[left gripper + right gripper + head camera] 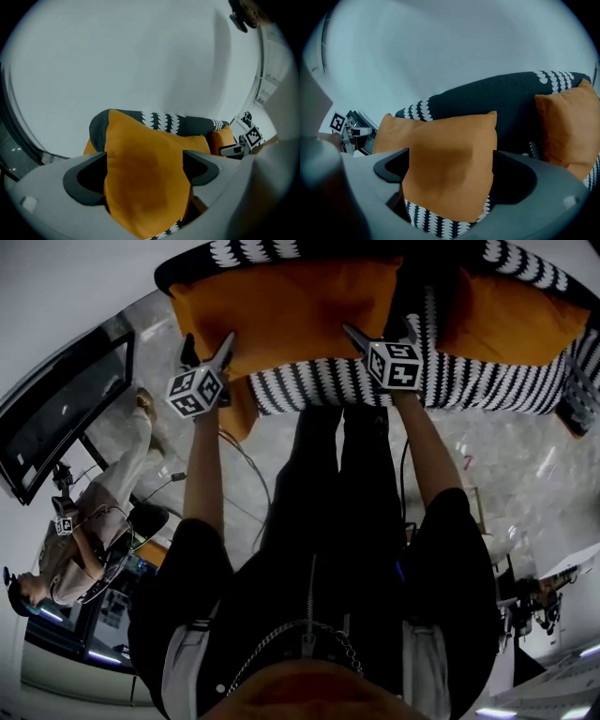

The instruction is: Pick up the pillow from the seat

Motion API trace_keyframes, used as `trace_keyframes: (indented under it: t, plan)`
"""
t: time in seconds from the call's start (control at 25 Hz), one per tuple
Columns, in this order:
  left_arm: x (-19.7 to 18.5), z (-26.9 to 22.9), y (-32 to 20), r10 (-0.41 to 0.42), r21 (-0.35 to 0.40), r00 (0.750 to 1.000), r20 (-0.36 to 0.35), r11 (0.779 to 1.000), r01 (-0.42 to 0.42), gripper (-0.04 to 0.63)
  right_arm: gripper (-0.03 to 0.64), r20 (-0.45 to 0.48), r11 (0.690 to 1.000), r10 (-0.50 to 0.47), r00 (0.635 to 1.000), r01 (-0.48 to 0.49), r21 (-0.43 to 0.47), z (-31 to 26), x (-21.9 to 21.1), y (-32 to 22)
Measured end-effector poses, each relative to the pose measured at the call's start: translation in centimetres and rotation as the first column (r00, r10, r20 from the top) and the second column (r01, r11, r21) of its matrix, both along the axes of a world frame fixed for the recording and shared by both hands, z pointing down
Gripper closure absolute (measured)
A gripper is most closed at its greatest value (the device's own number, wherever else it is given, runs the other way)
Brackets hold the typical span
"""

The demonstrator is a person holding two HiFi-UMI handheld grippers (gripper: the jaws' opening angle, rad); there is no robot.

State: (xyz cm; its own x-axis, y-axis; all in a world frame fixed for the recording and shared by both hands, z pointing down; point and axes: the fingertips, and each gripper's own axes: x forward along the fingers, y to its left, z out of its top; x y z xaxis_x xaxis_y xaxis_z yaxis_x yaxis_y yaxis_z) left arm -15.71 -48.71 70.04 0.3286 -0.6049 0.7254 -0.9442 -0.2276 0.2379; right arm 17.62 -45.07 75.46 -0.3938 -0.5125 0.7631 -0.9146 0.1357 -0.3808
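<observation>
An orange pillow (291, 310) stands on a black-and-white patterned seat (328, 382), leaning against its dark backrest. The person reaches toward it with both arms. The left gripper (223, 341) is at the pillow's near left corner and the right gripper (354, 332) at its near right corner. Each gripper's jaws are spread wide, with the pillow's orange fabric showing between them. A second orange pillow (511, 315) lies further right on the same seat
</observation>
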Motion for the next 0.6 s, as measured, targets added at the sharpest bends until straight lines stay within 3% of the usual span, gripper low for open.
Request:
trace_keyframes:
  t: [0.28, 0.44, 0.6]
  plan:
    - [-0.3, 2.1, -0.3, 0.021, -0.038, 1.0, -0.008, 0.999, -0.021, 0.077, 0.032, 0.064, 0.999, 0.009, 0.998, -0.006, -0.046, 4.0, 0.3, -1.1]
    - [0.0, 3.9, 0.5, 0.097, -0.091, 0.995, 0.011, 0.991, -0.096, 0.062, 0.023, 0.08, 0.997, -0.014, 0.997, 0.02, -0.07, 6.5, 0.6, -1.0]
    - [0.2, 4.7, 0.8, 0.155, -0.098, 0.987, 0.04, 0.984, -0.15, 0.061, 0.023, 0.15, 0.995, -0.035, 0.988, 0.049, -0.087, 8.0, 0.3, -1.1]
